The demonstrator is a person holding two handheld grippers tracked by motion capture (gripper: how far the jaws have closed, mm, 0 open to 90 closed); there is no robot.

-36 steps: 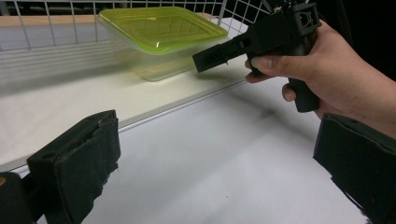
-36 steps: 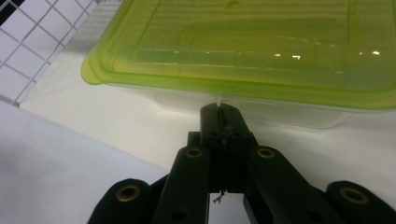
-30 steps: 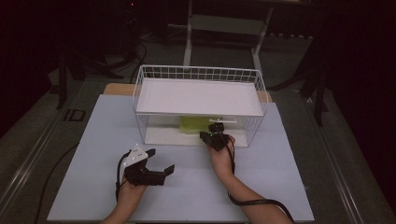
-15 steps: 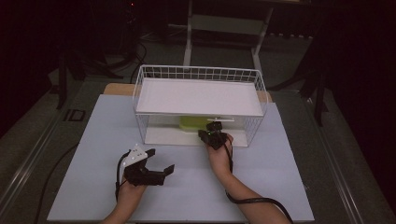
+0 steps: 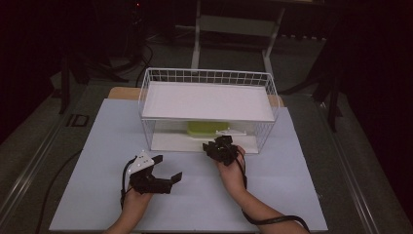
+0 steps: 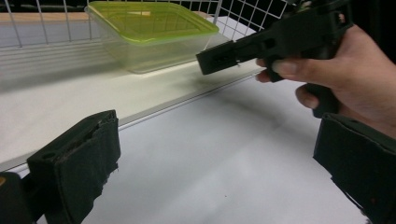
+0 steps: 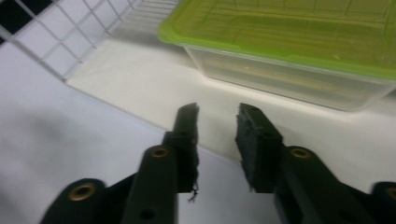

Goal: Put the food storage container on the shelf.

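A dark room surrounds a pale worktop whose far half carries a white wire basket rack with a flat shelf on top and a white floor board beneath. The right gripper sits at the rack's open near side with its jaws parted by a narrow gap and nothing between them, their tips over the front edge of the lower board and aimed at the clear container with a green lid, which rests on that board under the shelf, toward its middle and a little back from the near edge. The left gripper rests low over the near-left part of the worktop, jaws spread wide and empty, well apart from the rack. The step in hand looks like reaching in for the container. To do it well, I would judge the jaws need to widen first, then go in level beneath the shelf and close on the lid's rim or a corner of the wall, since the smooth plastic may slip and the box could skid backward if merely pushed.
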